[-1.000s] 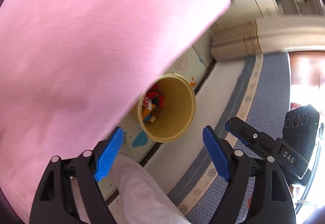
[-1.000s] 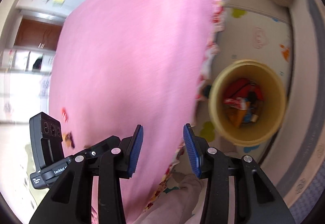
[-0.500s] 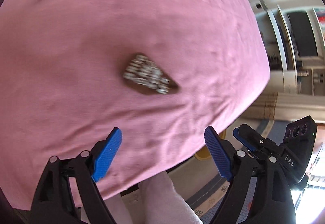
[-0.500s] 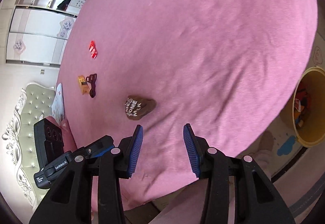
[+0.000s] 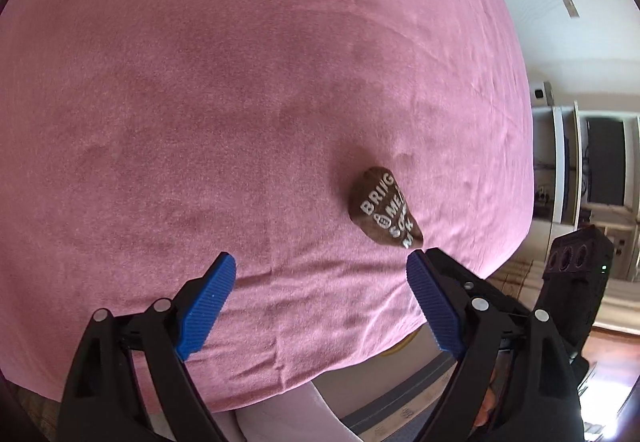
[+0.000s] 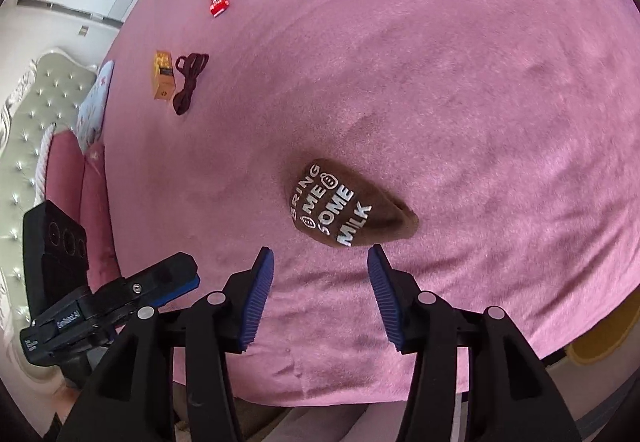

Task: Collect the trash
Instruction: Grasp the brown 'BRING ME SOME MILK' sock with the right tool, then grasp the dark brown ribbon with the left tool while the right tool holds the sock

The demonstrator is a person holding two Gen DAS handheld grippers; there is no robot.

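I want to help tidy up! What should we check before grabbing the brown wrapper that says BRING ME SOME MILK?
1. Brown printed wrapper lies free on the pink cloth: ok.
2. Right gripper empty, jaws opening: ok.
3. Wrapper between the right gripper's pads: not ok, it lies just ahead.
4. Left gripper empty, jaws opening: ok.
5. Yellow bin reachable: cannot tell, only its rim shows.
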